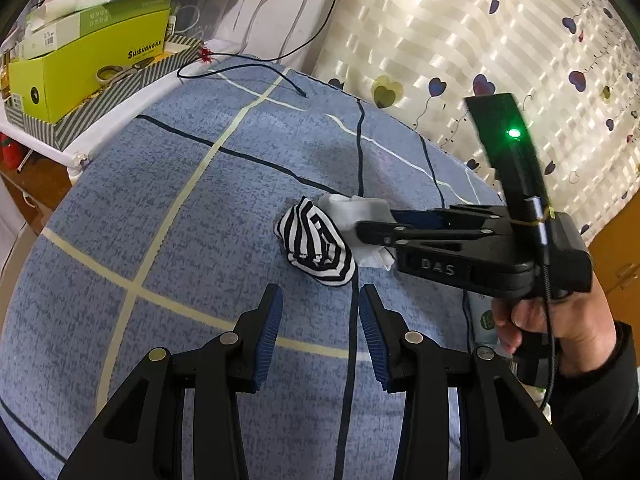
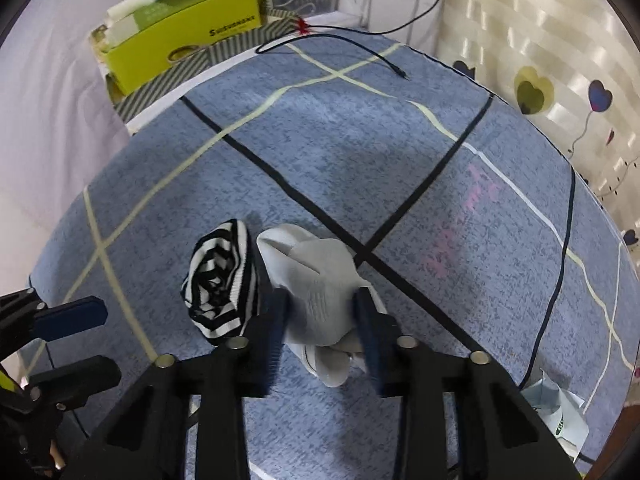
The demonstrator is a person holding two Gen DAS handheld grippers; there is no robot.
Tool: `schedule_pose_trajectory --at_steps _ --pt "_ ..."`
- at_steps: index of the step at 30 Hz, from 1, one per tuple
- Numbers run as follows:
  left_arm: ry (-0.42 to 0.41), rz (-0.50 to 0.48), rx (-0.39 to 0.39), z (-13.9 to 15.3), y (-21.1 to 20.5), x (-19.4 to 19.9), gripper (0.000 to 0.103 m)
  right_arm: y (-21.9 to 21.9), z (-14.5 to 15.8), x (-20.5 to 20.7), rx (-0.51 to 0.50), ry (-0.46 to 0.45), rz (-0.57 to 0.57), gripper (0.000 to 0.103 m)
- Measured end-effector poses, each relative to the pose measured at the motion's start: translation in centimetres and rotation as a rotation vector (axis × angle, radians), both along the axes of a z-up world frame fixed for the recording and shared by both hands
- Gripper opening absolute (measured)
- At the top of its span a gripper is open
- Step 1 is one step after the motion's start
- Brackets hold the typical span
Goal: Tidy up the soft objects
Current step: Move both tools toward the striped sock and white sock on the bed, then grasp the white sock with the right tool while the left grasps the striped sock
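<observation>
Right wrist view | right gripper (image 2: 320, 320) pinches the white sock (image 2: 316, 284) on the blue bedspread (image 2: 400, 184), beside the striped sock (image 2: 220, 280), likely for sorting | left gripper (image 1: 320, 320) hovers open, empty.

Your grippers (image 1: 320, 334) are black with ribbed blue pads (image 1: 270, 334) and silver screws (image 1: 230, 338); your sleeve (image 1: 612, 400) is dark.

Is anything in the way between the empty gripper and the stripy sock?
Nothing visible. The left gripper hangs open over bare blue bedspread, with the striped sock just ahead. The white sock lies beside it, between the right gripper's fingers.
</observation>
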State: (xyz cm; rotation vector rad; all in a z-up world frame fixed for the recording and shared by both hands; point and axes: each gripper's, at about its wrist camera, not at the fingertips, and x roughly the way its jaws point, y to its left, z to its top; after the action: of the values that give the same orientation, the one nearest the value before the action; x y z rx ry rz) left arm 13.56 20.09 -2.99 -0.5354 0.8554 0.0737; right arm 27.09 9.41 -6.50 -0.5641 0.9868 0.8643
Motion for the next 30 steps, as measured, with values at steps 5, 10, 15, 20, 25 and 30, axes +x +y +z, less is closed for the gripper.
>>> schedule_pose_trajectory --at_steps 5,10,15,20,25,30 --pt "0.032 0.007 -0.021 -0.8 0.0 1.5 0.041 -2.2 1.8 -0.2 0.046 -0.019 -0.027 0.021" --pt "0.045 0.004 0.027 -0.8 -1.0 3.4 0.041 -4.7 3.6 -0.9 0.086 -0.031 -0.043 0.021" --pt "0.070 0.006 0.066 -1.2 -1.8 6.1 0.047 -6.4 4.7 -1.4 0.123 -0.042 -0.048 0.021" --pt "0.118 0.048 0.119 -2.5 -2.0 8.3 0.047 -7.9 5.5 -1.7 0.151 -0.044 -0.055 0.021" --pt "0.148 0.073 0.211 -3.2 -2.4 9.1 0.047 -8.5 6.0 -2.0 0.168 -0.052 -0.057 0.021" --pt "0.162 0.084 0.266 -3.3 -2.4 9.1 0.023 -9.1 6.3 -2.3 0.188 -0.053 -0.062 0.021"
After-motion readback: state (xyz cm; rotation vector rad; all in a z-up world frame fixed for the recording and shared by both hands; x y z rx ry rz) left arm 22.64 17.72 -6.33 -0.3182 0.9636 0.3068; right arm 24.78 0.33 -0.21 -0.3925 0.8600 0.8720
